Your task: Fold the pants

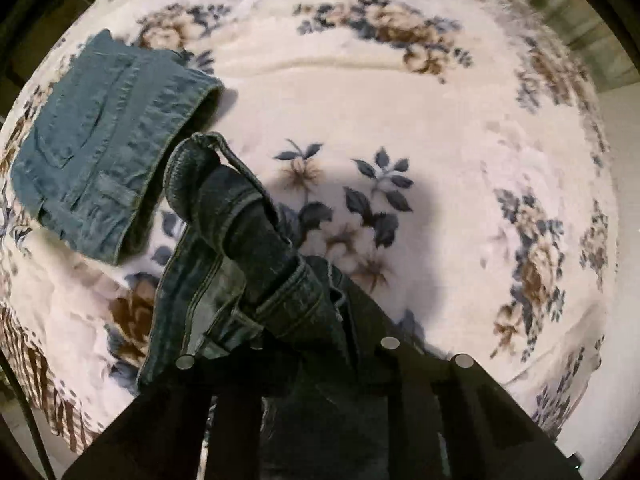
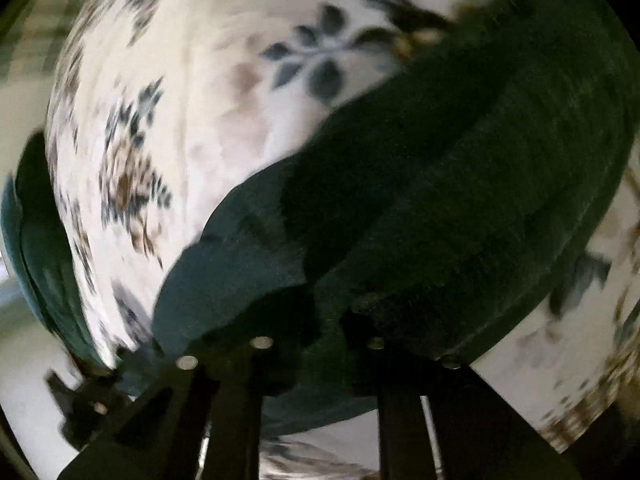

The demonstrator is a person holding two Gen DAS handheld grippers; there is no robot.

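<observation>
A pair of dark denim pants [image 1: 224, 208] hangs bunched from my left gripper [image 1: 320, 352], which points down over the bed and is shut on the waistband area; a belt loop and stitched seams show just ahead of the fingers. In the right wrist view the same dark pants [image 2: 440, 184] stretch from my right gripper [image 2: 320, 348] up to the right edge. The right gripper is shut on that cloth, and the picture is motion-blurred. The fingertips of both grippers are buried in denim.
A folded pair of lighter blue jeans [image 1: 104, 140] lies on the left of the white floral blanket [image 1: 360, 100] that covers the bed. Another teal-dark cloth [image 2: 36, 220] shows at the left edge of the right wrist view. Pale floor lies beyond the bed's edges.
</observation>
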